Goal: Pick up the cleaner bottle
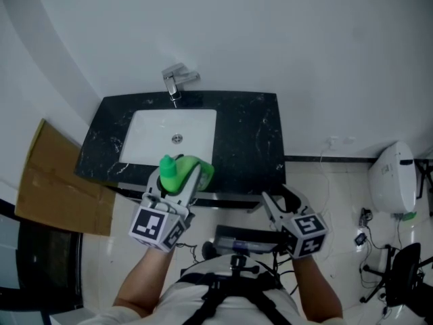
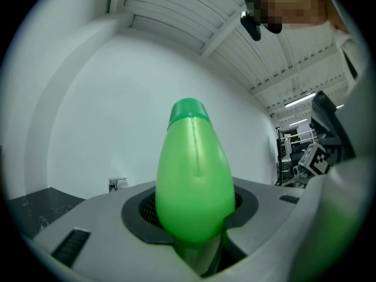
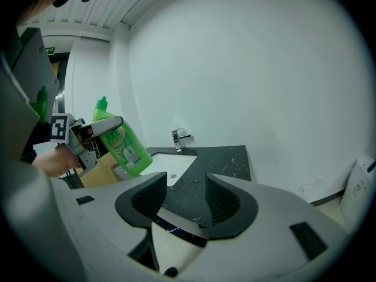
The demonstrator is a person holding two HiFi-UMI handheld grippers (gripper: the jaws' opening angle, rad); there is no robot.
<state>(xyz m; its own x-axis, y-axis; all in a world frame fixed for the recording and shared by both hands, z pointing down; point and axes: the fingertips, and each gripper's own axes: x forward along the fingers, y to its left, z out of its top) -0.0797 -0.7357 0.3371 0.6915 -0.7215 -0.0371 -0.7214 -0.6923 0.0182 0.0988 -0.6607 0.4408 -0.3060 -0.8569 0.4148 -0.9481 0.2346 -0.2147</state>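
My left gripper (image 1: 184,176) is shut on the green cleaner bottle (image 1: 184,170) and holds it in the air in front of the black counter (image 1: 247,141). In the left gripper view the bottle (image 2: 194,175) fills the gap between the jaws, with its cap uppermost. The right gripper view shows the same bottle (image 3: 120,141) at the left, clamped between the left gripper's fingers (image 3: 101,126) and clear of the counter. My right gripper (image 1: 272,207) hangs open and empty at the lower right, with the counter edge (image 3: 226,163) beyond its jaws.
A white basin (image 1: 170,135) with a chrome tap (image 1: 177,81) is set into the counter. Flat cardboard (image 1: 57,181) leans at the left. A white appliance (image 1: 392,178) and cables lie on the floor at the right.
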